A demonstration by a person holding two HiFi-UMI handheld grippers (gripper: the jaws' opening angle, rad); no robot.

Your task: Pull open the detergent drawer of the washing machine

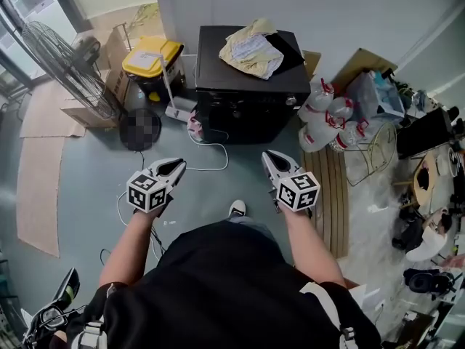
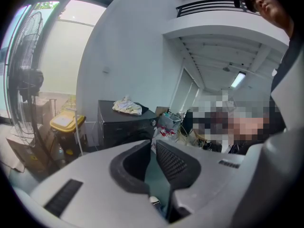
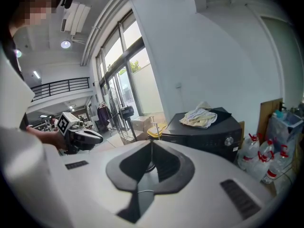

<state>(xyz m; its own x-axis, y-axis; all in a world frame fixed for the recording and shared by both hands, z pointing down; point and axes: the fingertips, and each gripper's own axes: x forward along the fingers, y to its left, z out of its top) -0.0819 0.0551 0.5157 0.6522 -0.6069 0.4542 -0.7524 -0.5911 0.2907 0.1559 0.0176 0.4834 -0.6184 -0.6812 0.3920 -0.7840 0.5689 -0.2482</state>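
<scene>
The black washing machine point(image 1: 251, 86) stands against the white wall, a crumpled cloth point(image 1: 251, 49) on its top; its front panel with a knob point(image 3: 229, 140) shows in the right gripper view. I cannot make out the detergent drawer. My left gripper point(image 1: 179, 166) and right gripper point(image 1: 267, 155) hover over the grey floor a short way in front of the machine, both shut with nothing between the fingers. In the left gripper view the machine point(image 2: 124, 122) lies ahead past the shut gripper point(image 2: 153, 144); the right gripper point(image 3: 151, 144) also points toward it.
A yellow-lidded bin point(image 1: 151, 58) and a standing fan point(image 1: 62, 60) are left of the machine. Water jugs point(image 1: 323, 118) and a wooden pallet point(image 1: 330, 195) lie to its right. A white cable point(image 1: 207, 151) trails on the floor in front. Cardboard sheets point(image 1: 40, 187) cover the far left.
</scene>
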